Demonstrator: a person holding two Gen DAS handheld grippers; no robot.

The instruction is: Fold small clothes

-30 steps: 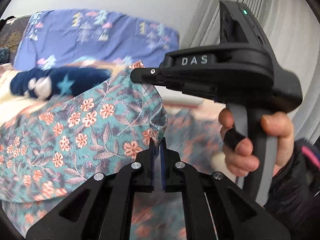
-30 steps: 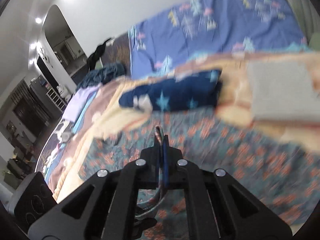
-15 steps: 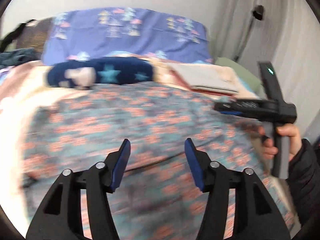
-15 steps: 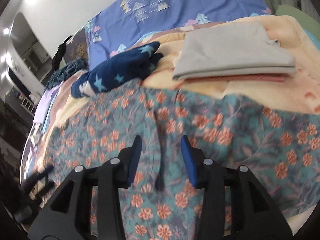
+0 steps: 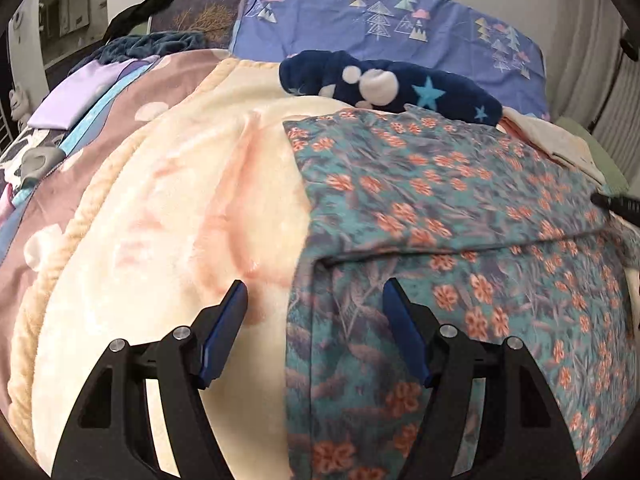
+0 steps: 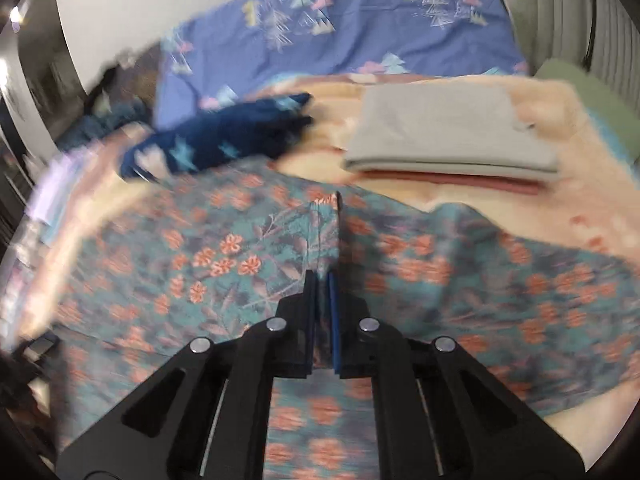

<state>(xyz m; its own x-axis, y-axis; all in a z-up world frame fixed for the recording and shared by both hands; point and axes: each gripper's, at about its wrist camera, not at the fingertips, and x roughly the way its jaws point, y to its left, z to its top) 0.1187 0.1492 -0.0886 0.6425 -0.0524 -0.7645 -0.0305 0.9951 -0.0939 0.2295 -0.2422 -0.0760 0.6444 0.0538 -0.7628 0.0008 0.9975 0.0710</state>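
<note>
A teal garment with orange flowers lies spread on the cream blanket, folded over itself with a fold edge across its middle. My left gripper is open and empty, just above the garment's left edge. In the right wrist view the same garment lies below, and my right gripper is shut on a raised pinch of its fabric. The right gripper's tip shows at the right edge of the left wrist view.
A navy star-patterned garment lies bunched at the far side of the floral one. A folded grey cloth sits stacked on a red one at the back right. A blue tree-print pillow is behind. Curtains hang at the right.
Both grippers let go of the floral garment and it dropped flat. The left gripper stays open and has shifted to the garment's left edge. The right gripper has shut again on the fabric.
</note>
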